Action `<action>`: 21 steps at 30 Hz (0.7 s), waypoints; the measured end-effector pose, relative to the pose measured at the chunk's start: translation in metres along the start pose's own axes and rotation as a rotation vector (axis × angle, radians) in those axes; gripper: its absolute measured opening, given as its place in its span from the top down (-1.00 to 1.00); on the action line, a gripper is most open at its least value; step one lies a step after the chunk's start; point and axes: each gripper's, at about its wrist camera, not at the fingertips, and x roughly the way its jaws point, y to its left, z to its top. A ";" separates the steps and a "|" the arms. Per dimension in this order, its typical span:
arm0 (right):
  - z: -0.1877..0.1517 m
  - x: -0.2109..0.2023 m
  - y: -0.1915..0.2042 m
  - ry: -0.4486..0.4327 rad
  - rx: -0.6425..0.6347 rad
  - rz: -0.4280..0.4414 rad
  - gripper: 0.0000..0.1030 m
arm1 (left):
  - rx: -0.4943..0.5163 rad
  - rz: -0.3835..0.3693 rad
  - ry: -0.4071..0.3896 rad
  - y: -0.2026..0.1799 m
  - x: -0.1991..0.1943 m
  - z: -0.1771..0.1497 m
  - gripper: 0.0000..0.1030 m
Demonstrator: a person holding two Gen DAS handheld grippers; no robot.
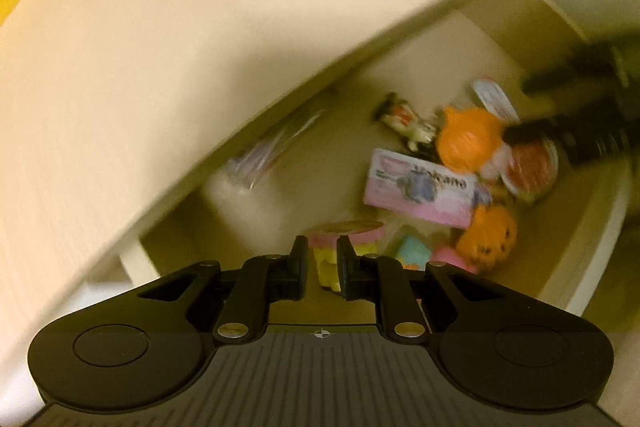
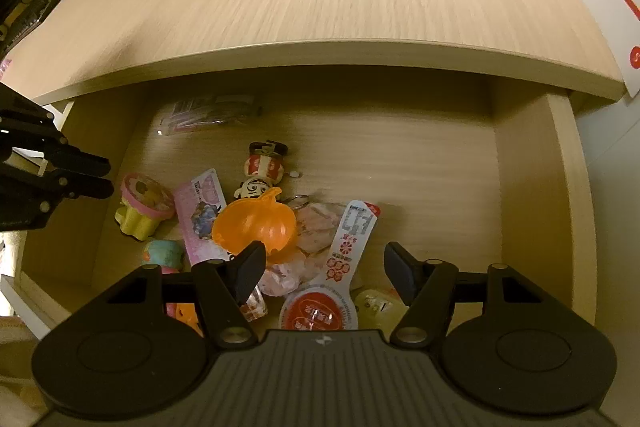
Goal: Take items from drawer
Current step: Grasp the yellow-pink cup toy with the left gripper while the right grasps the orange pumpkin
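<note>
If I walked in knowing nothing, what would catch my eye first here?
Probably the bright orange pumpkin-shaped plastic shell atop a jumble of small toys and packets in the open wooden drawer. Just behind it lies a little figurine, and two black grippers hover above.

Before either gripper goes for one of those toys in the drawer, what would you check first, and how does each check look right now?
1. Drawer pulled open, toys reachable: ok.
2. Right gripper open wide enough and empty: ok.
3. Right gripper lined up over one item: cannot tell; orange pumpkin shell, spoon-shaped packet and round red-lidded cup all crowd beneath it.
4. Left gripper ready to grasp: not ok; its fingers stand nearly closed with nothing between them.
5. Left gripper above the pink-and-yellow cupcake toy: ok.
6. Left view sharp enough to aim: not ok, blurred.
</note>
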 end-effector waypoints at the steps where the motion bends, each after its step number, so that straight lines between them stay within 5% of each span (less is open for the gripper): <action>1: 0.000 0.000 0.001 -0.002 -0.005 -0.003 -0.29 | -0.040 -0.015 -0.002 0.001 -0.001 -0.003 0.67; 7: 0.000 0.002 0.003 0.003 -0.018 -0.002 -0.30 | -0.080 -0.013 0.032 -0.011 0.012 -0.012 0.67; 9: -0.001 0.004 0.003 0.009 -0.014 0.001 -0.30 | -0.091 0.008 0.032 -0.013 0.019 -0.010 0.39; 14: -0.002 0.004 0.003 0.019 -0.014 0.005 -0.31 | -0.154 0.028 0.024 -0.010 0.039 0.001 0.09; 21: -0.004 -0.001 0.011 -0.013 -0.050 0.007 -0.38 | -0.168 0.044 -0.048 -0.011 0.054 0.008 0.15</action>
